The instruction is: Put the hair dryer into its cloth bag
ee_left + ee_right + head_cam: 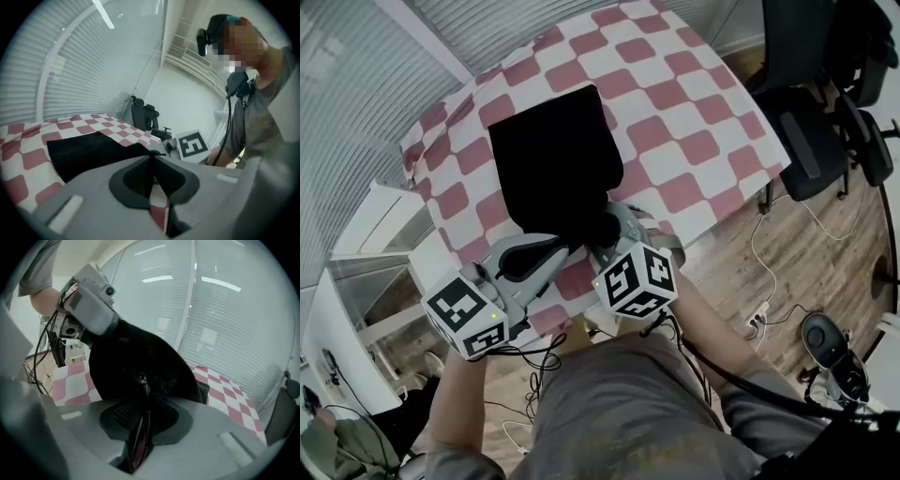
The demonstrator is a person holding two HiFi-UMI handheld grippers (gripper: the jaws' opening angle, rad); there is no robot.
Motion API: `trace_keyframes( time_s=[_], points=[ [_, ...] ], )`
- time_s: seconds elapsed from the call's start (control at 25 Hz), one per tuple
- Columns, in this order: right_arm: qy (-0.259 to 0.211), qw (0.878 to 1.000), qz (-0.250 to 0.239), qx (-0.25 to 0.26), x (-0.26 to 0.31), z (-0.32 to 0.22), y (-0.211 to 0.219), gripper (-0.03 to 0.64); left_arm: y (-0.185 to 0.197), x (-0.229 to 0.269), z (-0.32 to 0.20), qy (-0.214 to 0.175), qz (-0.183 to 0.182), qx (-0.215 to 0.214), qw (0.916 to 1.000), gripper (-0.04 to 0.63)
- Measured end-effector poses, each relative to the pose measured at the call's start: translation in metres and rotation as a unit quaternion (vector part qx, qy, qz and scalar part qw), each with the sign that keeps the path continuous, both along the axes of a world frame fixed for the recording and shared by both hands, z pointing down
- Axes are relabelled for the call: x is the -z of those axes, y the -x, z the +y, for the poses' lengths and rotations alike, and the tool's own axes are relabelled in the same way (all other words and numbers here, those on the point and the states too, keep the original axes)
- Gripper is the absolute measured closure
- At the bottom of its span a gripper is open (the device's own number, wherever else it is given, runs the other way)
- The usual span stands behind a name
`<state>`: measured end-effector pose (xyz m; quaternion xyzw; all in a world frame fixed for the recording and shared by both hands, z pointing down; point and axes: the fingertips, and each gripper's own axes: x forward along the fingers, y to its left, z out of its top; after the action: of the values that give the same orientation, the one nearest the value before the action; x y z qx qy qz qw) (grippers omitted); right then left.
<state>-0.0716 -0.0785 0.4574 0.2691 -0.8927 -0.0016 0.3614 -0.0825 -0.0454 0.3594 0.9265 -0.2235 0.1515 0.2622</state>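
A black cloth bag (553, 159) lies on the red-and-white checked table (694, 112), its near end bunched up at the table's near edge. My left gripper (561, 246) is shut on that near edge from the left. My right gripper (606, 231) is shut on it from the right, close beside the left one. In the left gripper view the bag (93, 152) spreads flat to the left of the closed jaws (152, 155). The right gripper view shows the cloth (140, 352) lifted in front of the jaws (143, 380), up to the left gripper (115, 326). No hair dryer is visible.
Black office chairs (811, 131) stand right of the table. A white shelf unit (384, 225) is at the left. Cables (769, 281) and a black device (825, 342) lie on the wooden floor. Window blinds run behind the table.
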Motion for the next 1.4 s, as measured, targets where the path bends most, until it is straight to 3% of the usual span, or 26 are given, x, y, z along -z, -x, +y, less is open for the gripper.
trace_keyframes(
  time_s=[0.12, 0.2, 0.28, 0.36, 0.48, 0.56, 0.68, 0.84, 1.04, 1.28, 1.4],
  points=[
    [0.0, 1.0, -0.012, -0.009, -0.001, -0.005, 0.005, 0.535, -0.001, -0.009, 0.012, -0.006, -0.028, -0.025, 0.9993, 0.566],
    [0.014, 1.0, -0.024, -0.001, 0.0, -0.003, 0.007, 0.521, 0.001, -0.012, 0.014, 0.0, -0.024, -0.024, 0.9994, 0.566],
    [0.032, 0.999, -0.029, 0.026, 0.001, 0.008, 0.008, 0.418, 0.004, -0.011, 0.013, 0.009, -0.01, -0.013, 0.9998, 0.566],
    [0.044, 0.997, -0.041, 0.054, 0.007, 0.02, 0.007, 0.363, 0.007, -0.009, 0.009, 0.014, 0.003, 0.004, 0.9999, 0.566],
    [0.061, 0.99, -0.115, 0.052, 0.031, 0.025, -0.008, 0.37, 0.011, -0.005, 0.002, 0.016, 0.017, 0.025, 0.9994, 0.566],
    [0.05, 0.989, -0.138, 0.018, 0.044, 0.013, -0.027, 0.438, 0.012, -0.004, -0.001, 0.02, 0.025, 0.032, 0.999, 0.566],
    [0.007, 0.998, -0.066, -0.008, 0.032, -0.009, -0.051, 0.497, 0.014, -0.002, -0.004, 0.023, 0.032, 0.039, 0.9985, 0.566],
    [-0.014, 0.999, -0.005, 0.039, 0.017, -0.018, -0.044, 0.518, 0.014, -0.001, -0.007, 0.024, 0.038, 0.049, 0.9978, 0.566],
    [-0.013, 0.995, 0.009, 0.1, 0.008, -0.018, -0.024, 0.526, 0.011, 0.001, -0.01, 0.021, 0.045, 0.056, 0.9972, 0.566],
    [-0.02, 0.993, 0.008, 0.114, 0.005, -0.032, -0.01, 0.509, 0.01, 0.0, -0.009, 0.027, 0.054, 0.04, 0.9974, 0.566],
    [-0.036, 0.991, 0.024, 0.124, 0.001, -0.037, -0.006, 0.583, 0.012, 0.001, -0.01, 0.026, 0.055, 0.042, 0.9973, 0.566]
  ],
)
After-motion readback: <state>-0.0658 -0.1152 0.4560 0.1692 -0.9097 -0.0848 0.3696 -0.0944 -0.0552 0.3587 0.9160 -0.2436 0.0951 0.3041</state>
